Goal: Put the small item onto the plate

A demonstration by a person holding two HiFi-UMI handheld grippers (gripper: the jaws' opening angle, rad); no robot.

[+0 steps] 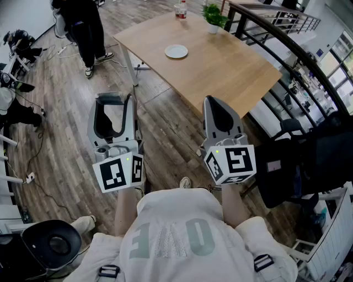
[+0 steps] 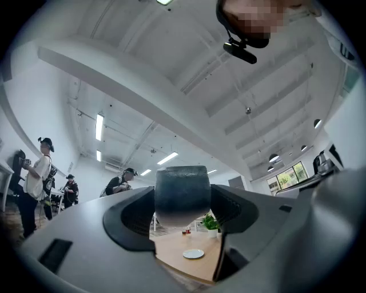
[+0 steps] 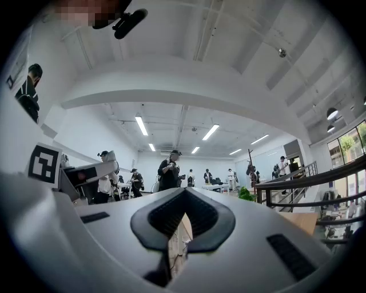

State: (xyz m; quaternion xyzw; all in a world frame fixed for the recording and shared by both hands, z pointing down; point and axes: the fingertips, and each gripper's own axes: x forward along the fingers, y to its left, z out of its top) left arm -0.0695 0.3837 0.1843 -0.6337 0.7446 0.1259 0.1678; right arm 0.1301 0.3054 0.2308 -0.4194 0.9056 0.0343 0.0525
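A small white plate point(image 1: 176, 52) lies on the wooden table point(image 1: 220, 66) ahead of me; the left gripper view shows the plate point(image 2: 193, 253) past the jaws. My left gripper point(image 1: 112, 102) is held up in front of the table, well short of the plate, with its jaws wide apart. A small dark grey rounded item point(image 2: 182, 191) sits between its pads and touches both. At the right, my right gripper point(image 1: 214, 104) is held up beside it with its jaws pressed together and nothing in them; the right gripper view shows the gripper point(image 3: 183, 200) closed to a thin slit.
A potted plant point(image 1: 214, 16) and a bottle point(image 1: 181, 10) stand at the table's far end. A black railing point(image 1: 287, 49) runs along the right. A person point(image 1: 83, 27) stands at the far left, and a dark chair point(image 1: 52, 242) is at the lower left.
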